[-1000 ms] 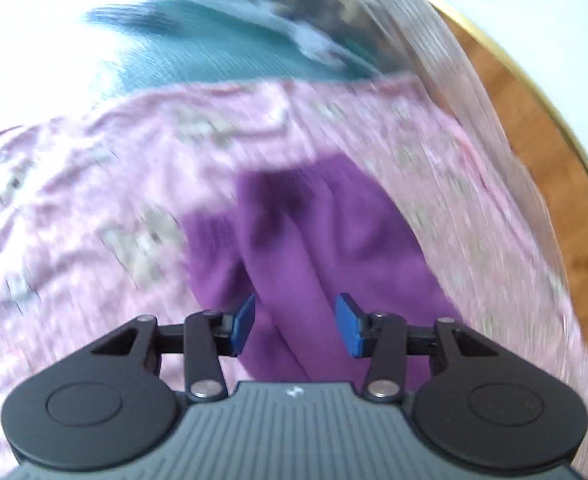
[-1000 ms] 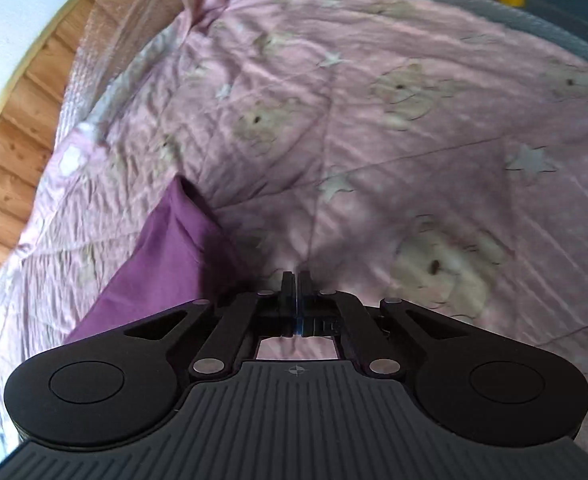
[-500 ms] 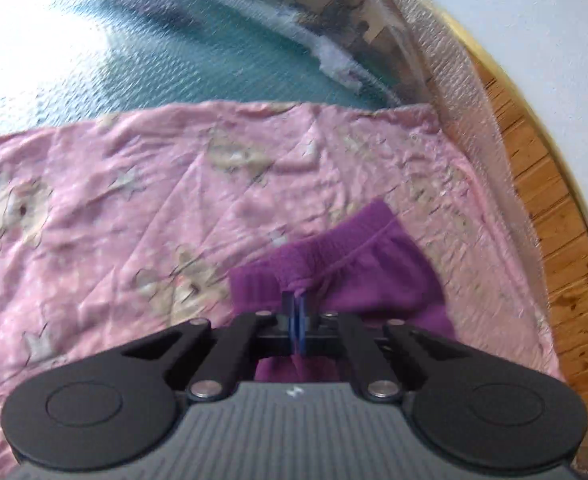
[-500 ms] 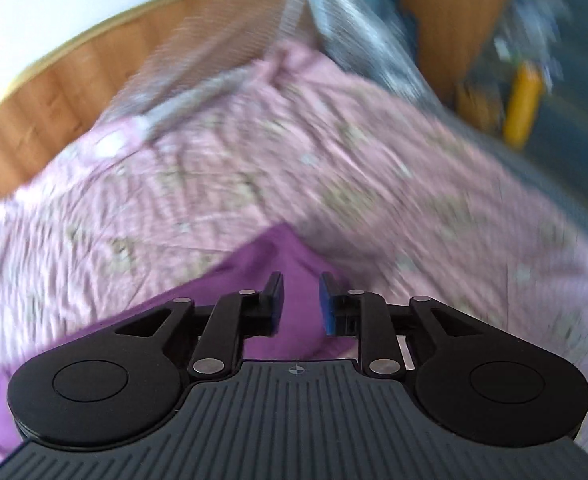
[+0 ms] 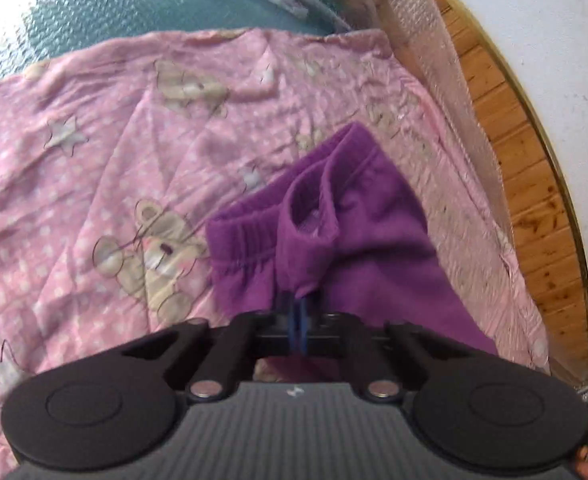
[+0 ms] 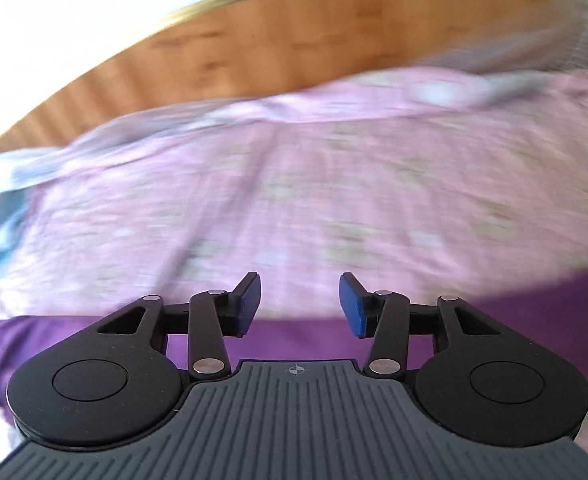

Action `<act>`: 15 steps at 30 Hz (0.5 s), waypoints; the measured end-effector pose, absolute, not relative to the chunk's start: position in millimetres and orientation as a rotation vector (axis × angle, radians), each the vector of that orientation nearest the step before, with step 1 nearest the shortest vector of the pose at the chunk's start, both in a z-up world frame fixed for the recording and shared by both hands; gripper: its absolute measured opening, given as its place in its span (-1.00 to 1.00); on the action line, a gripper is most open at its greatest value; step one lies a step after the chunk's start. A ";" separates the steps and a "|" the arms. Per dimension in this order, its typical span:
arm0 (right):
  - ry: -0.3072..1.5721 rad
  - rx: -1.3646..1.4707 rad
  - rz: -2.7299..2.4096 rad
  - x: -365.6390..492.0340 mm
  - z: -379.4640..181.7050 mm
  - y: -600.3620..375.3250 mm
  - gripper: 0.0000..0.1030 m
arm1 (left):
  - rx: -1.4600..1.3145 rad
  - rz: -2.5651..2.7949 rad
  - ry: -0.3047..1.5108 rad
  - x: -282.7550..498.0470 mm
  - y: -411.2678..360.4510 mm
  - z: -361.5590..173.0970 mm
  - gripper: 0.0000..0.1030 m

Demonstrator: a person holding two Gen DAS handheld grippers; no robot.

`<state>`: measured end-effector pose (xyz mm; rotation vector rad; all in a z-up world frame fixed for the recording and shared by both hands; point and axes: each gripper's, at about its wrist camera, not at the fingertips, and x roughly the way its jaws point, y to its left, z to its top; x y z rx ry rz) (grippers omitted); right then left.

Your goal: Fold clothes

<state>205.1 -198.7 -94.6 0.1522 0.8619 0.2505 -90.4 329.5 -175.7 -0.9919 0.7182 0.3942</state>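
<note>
Purple fleece pants (image 5: 373,248) lie on a pink bear-print sheet (image 5: 114,152), waistband toward the far side. My left gripper (image 5: 297,322) is shut on a pinched fold of the purple pants near the waistband and lifts it into a small peak. In the right wrist view, my right gripper (image 6: 299,308) is open and empty, with its blue pads (image 6: 250,300) wide apart just above the near edge of the purple pants (image 6: 533,320). That view is blurred by motion.
A wooden headboard (image 6: 294,52) with a gold rim stands behind the sheet (image 6: 294,184); it also shows at the right of the left wrist view (image 5: 513,152). Bubble-wrap plastic (image 5: 425,40) and a teal mattress surface (image 5: 134,0) lie beyond the sheet's far edge.
My left gripper closed on the pants and has lifted the pinched fold. My right gripper went from shut to wide open and swung round to face the headboard.
</note>
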 end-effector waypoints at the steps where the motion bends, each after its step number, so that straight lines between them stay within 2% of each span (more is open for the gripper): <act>1: 0.879 0.133 0.314 211.9 -96.4 -175.7 0.09 | -0.988 0.382 0.738 -93.5 329.7 -179.4 -0.97; 2: 0.896 0.113 0.377 218.8 -98.3 -152.8 0.23 | -0.985 0.369 0.758 -96.6 329.9 -183.2 -0.96; 5: 0.942 0.021 0.538 235.8 -108.9 -88.9 0.37 | -0.979 0.339 0.801 -101.9 332.7 -190.8 -0.95; 7: 0.982 -0.057 0.591 245.8 -125.8 -56.7 0.37 | -0.943 0.310 0.830 -100.4 335.6 -185.1 -0.92; 9: 1.011 -0.120 0.606 257.7 -141.6 -37.1 0.30 | -0.908 0.282 0.856 -99.5 339.3 -178.6 -0.74; 10: 1.037 -0.134 0.619 264.1 -150.3 -30.7 0.21 | -0.892 0.275 0.855 -102.7 346.7 -170.6 -0.65; 11: 1.066 -0.139 0.627 269.9 -157.9 -27.4 0.04 | -0.877 0.268 0.855 -105.8 354.0 -162.5 -0.46; 14: 1.145 -0.158 0.693 274.8 -174.9 -25.1 -0.76 | -0.830 0.247 0.854 -115.4 375.9 -138.4 -0.30; 15: 1.149 -0.179 0.716 272.3 -177.7 -24.6 -0.81 | -0.815 0.245 0.850 -117.3 384.0 -130.3 -0.20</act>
